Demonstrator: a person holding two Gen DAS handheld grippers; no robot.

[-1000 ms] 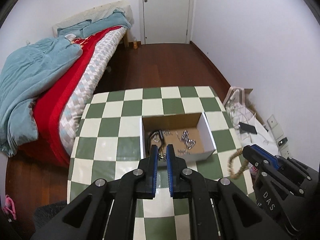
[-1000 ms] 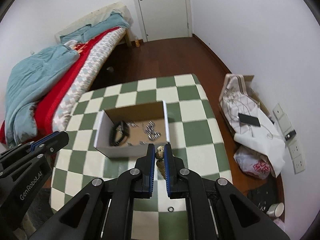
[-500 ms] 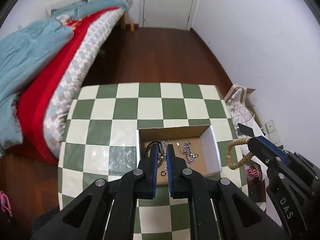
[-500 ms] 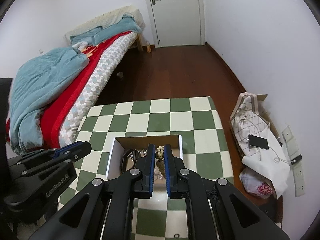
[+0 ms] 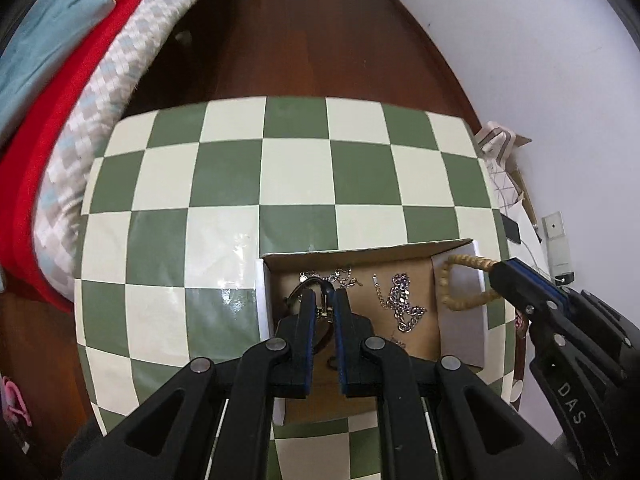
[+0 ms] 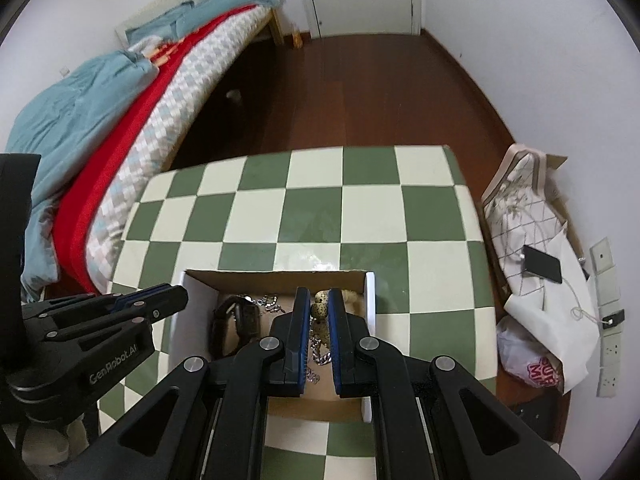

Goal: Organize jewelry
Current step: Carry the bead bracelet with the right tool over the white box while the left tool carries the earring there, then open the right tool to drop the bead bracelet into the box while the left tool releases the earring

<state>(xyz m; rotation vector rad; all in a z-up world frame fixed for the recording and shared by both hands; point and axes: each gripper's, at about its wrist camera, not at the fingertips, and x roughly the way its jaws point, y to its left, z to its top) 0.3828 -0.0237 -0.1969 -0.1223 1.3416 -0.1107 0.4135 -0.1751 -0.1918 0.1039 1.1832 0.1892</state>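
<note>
Floorboards of dark reddish wood [image 5: 320, 40] run from the white door to a bed piled with a red blanket and teal quilt [image 6: 100, 120] along the left wall. Nearer me stands the square table with a green-and-cream checkered top [image 5: 224, 184], and on it, toward the near edge, sits an open cardboard box with white outer walls and a brown inside [image 5: 460, 320]. Both handheld tools point steeply down over this box. The left gripper [image 5: 323, 312] has its blue-padded jaws pressed nearly together, pinching a small metal clasp piece at the tips, just above a dark watch-like band [image 6: 236, 320] lying at the box's left side. The right gripper [image 6: 319, 312] is likewise squeezed nearly closed, nipping a beaded bracelet of tan, speckled beads [image 5: 460, 280]; seen from the left wrist, its loop hangs from the tips over the box's right wall, partly inside. On the box floor between them lies a silver chain-link bracelet [image 5: 402, 304], with finer silver chains [image 5: 344, 274] by the far wall. A tiny dark ring [image 5: 331, 362] rests nearer the front, half hidden by the left fingers.
</note>
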